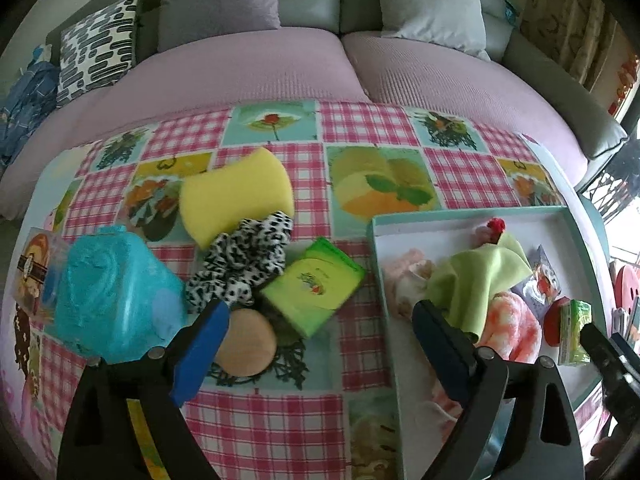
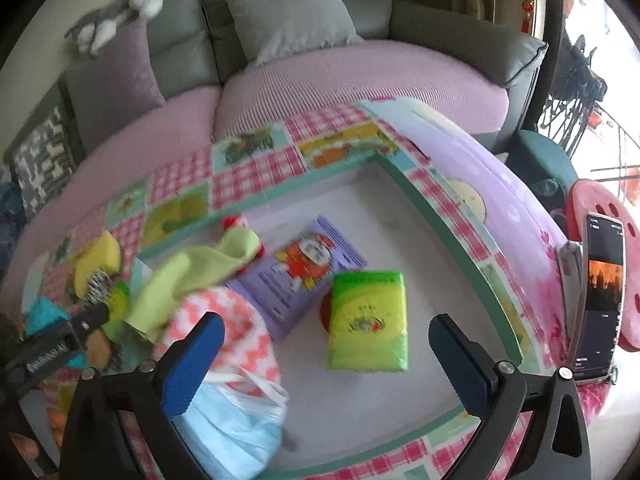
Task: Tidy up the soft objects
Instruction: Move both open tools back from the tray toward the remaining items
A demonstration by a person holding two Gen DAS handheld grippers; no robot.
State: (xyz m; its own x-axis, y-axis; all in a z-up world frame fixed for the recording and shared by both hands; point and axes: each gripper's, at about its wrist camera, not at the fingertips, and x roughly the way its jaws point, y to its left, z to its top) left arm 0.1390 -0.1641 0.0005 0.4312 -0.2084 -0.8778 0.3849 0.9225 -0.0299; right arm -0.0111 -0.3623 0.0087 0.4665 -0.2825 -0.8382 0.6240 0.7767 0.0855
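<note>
Soft objects in tray (image 2: 460, 236), both jaws wide, empty

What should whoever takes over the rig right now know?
Left tongs: open, empty, over the table between the loose pile and the tray.
Right tongs: open, empty, over the tray.
In the tray: green cloth, coral-and-white fluffy cloth, purple packet, green tissue pack, blue face mask.
Still on the tablecloth: yellow sponge, zebra scrunchie, second tissue pack, blue bag, round tan puff.
Left: move those into the tray.
</note>
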